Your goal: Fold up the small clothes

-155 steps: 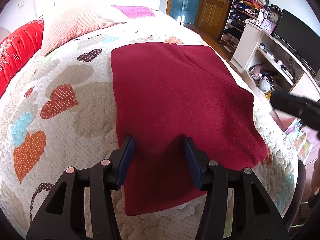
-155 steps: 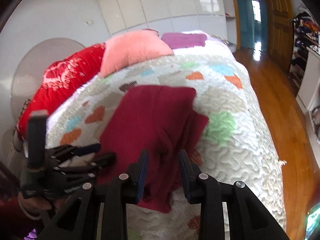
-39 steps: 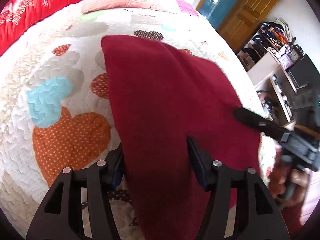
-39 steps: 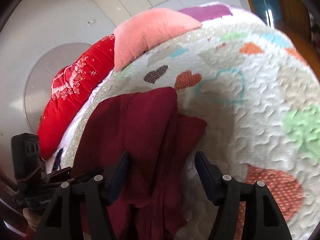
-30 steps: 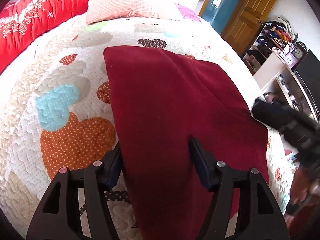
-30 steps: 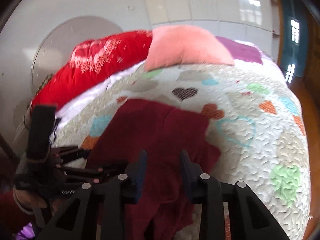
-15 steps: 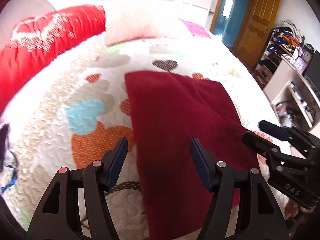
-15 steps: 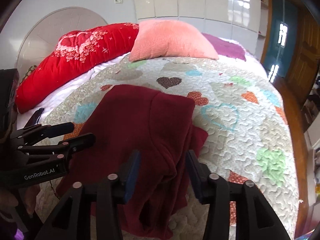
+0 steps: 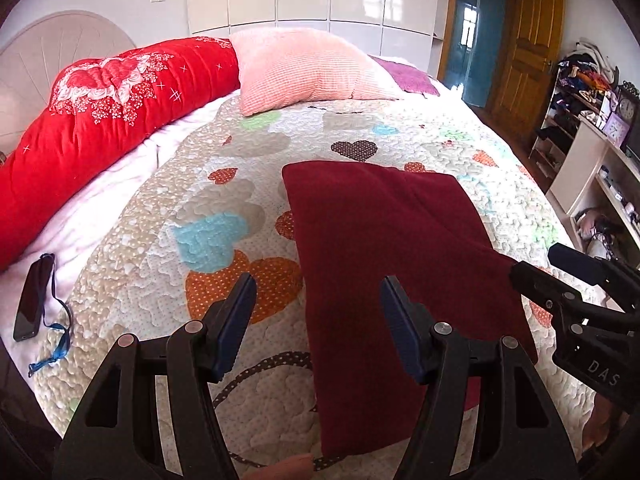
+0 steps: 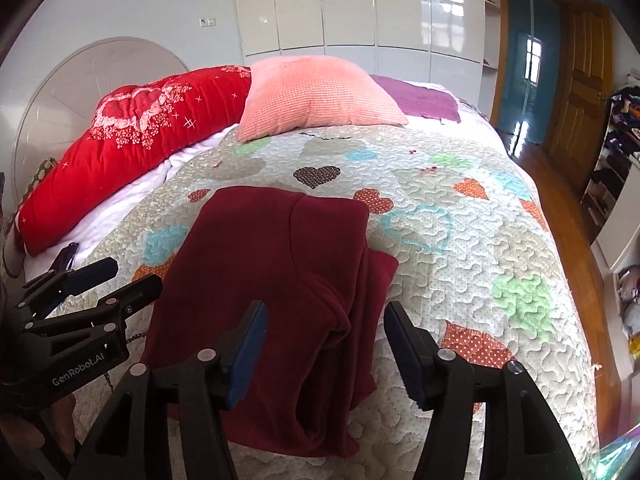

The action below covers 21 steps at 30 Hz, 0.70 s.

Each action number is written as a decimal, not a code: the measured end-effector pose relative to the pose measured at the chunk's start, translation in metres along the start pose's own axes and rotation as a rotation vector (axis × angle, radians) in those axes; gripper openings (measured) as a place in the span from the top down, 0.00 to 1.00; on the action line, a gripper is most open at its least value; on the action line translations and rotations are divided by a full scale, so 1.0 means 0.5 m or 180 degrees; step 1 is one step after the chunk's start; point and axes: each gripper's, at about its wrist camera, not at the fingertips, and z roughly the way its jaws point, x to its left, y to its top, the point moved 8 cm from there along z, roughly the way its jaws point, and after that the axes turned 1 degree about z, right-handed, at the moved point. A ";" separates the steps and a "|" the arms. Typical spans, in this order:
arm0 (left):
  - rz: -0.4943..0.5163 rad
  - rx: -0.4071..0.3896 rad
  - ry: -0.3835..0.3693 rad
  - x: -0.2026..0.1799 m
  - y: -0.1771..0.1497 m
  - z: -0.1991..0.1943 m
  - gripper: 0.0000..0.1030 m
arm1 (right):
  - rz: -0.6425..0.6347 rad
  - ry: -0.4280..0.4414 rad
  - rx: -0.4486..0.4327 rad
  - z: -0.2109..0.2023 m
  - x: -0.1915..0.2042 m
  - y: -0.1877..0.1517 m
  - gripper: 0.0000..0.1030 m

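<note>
Matt fleecy maroon garment (image 9: 384,240) on stitched cloth quilt (image 9: 168,240) (cotton-looking).

the letters "das" stand in pale print on the black body of the right gripper (image 9: 576,276), seen at the far right of the left wrist view, just right of the left gripper's (image 9: 318,304) own right finger; the word is cut off by the picture's edge. "genrobot.ai" stands in pale print on the black body of the left gripper (image 10: 110,280), seen at the lower left of the right wrist view, left of the right gripper's (image 10: 324,330) left finger. a clock (image 9: 627,109) on the shelf far off to the right of the left gripper has a dial, but its numerals are too small to read.
</note>
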 end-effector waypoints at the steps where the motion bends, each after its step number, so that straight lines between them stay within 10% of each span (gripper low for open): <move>1: -0.0001 -0.0003 0.0006 0.000 0.000 -0.001 0.38 | 0.0017 -0.0004 -0.0001 -0.001 -0.001 -0.001 0.41; 21: -0.0020 0.0008 0.0017 -0.006 -0.007 0.012 0.38 | 0.0115 -0.0033 0.0096 0.011 -0.016 -0.012 0.40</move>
